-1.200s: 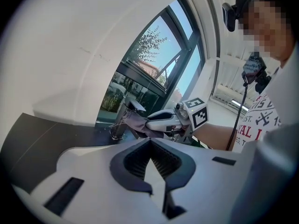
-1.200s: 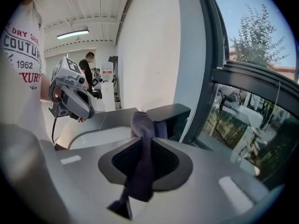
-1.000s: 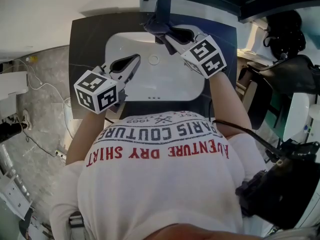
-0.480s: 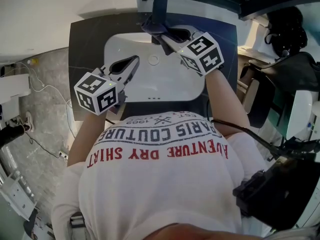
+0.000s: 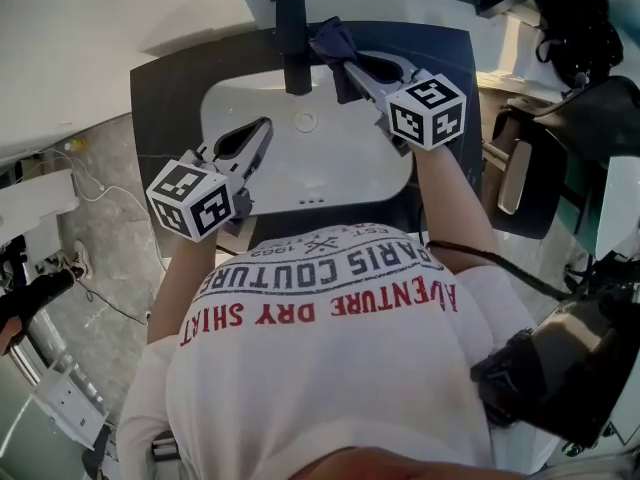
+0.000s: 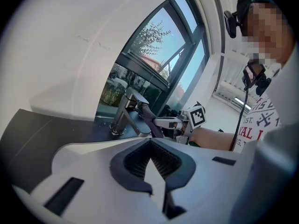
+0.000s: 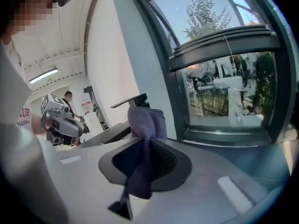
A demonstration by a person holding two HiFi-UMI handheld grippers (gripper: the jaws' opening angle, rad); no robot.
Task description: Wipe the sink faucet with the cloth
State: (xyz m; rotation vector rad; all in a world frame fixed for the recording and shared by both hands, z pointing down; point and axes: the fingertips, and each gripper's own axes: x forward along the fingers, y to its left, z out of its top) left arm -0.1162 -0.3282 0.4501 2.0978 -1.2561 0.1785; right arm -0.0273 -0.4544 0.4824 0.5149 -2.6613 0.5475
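Note:
The dark faucet [image 5: 293, 44] stands at the back of the white sink [image 5: 345, 163]. My right gripper [image 5: 344, 66] is shut on a purple cloth [image 5: 329, 37], which bunches up just right of the faucet, close to or touching its side. In the right gripper view the cloth [image 7: 145, 120] hangs from the pinched jaws, with the faucet spout [image 7: 130, 102] just behind it. My left gripper [image 5: 264, 128] hovers over the left of the basin, shut and holding nothing. The left gripper view shows the faucet [image 6: 126, 112] with the cloth [image 6: 153, 124] beside it.
A dark countertop [image 5: 160, 88] surrounds the sink, and the drain [image 5: 306, 121] lies below the faucet. A window frame [image 7: 219, 45] runs right behind the faucet. A white wall lies to the left; dark bags and gear [image 5: 575, 38] lie to the right.
My right gripper has carried the cloth from the front of the faucet round to its right side. The left gripper has stayed over the basin.

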